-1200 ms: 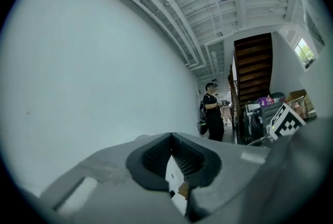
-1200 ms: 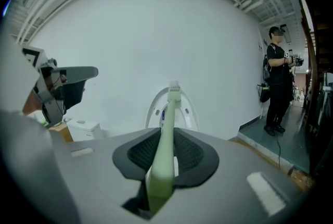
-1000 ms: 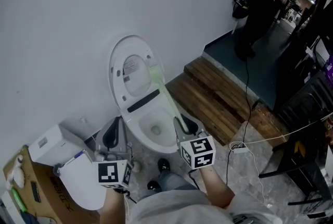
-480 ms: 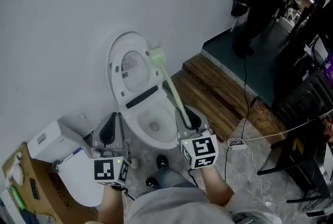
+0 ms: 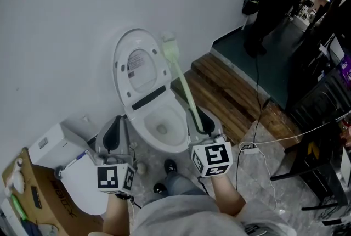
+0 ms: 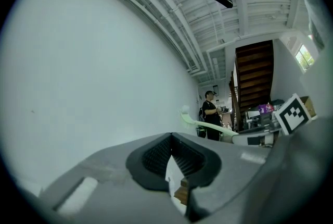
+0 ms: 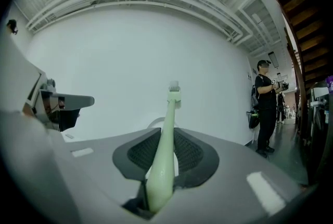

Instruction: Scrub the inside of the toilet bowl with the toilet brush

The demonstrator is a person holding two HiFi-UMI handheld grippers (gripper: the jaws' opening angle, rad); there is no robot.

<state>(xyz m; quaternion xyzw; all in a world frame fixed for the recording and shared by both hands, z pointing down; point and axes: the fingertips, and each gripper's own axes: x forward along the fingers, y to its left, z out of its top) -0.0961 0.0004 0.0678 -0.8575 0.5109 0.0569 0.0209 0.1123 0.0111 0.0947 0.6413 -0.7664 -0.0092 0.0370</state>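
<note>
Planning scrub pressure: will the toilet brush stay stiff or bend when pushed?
The toilet brush is long, thin: probably bends slightly. Likely light: held aloft by its end. Its smooth handle may slip in the right gripper.

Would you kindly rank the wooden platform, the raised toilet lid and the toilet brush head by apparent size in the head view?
1. wooden platform
2. toilet lid
3. toilet brush head, clearly the smallest
</note>
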